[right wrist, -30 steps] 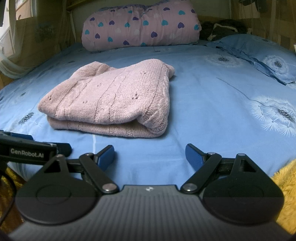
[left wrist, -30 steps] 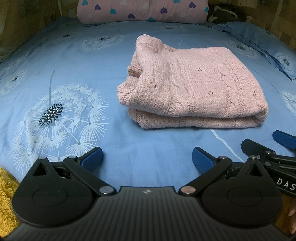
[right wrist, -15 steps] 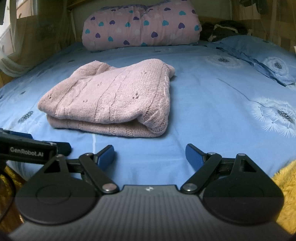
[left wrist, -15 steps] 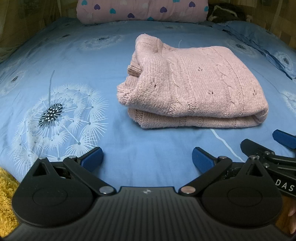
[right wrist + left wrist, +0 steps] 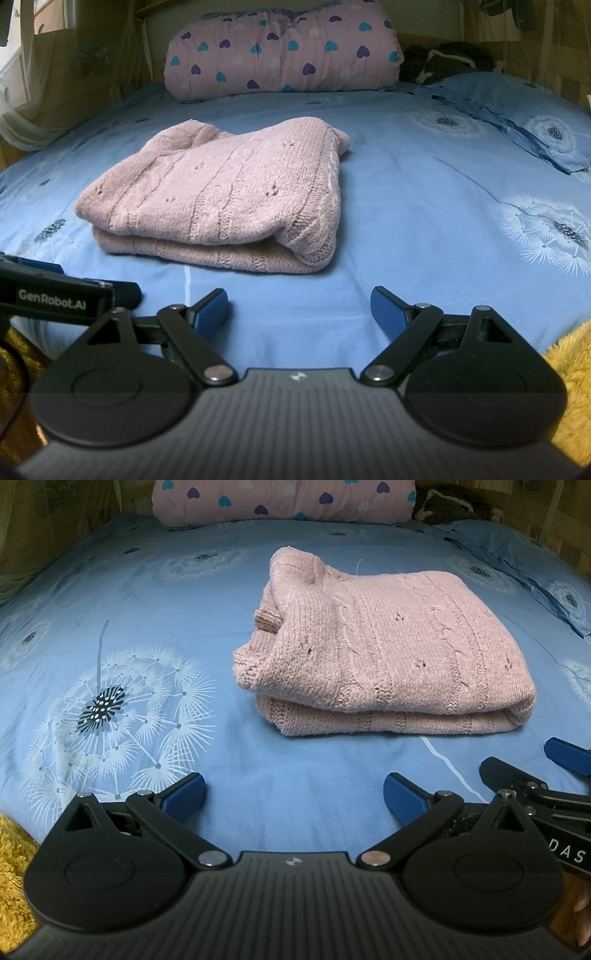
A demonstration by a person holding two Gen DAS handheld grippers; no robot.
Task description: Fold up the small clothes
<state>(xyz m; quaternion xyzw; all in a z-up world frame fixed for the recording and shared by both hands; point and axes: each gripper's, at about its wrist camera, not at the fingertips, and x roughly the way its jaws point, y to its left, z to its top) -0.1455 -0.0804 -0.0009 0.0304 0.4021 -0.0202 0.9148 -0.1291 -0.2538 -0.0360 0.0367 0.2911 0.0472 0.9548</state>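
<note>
A pink knitted sweater lies folded into a thick rectangle on the blue bed sheet; it also shows in the right wrist view as the same folded sweater. My left gripper hovers open near the bed's front edge, a short way in front of the sweater, with only sheet between its blue pads. My right gripper is open too, also short of the sweater and touching nothing. Each gripper shows at the edge of the other's view.
A pink heart-print rolled quilt lies across the head of the bed. A blue pillow and a dark bundle sit at the back right. Yellow fluffy fabric borders the bed's near edge.
</note>
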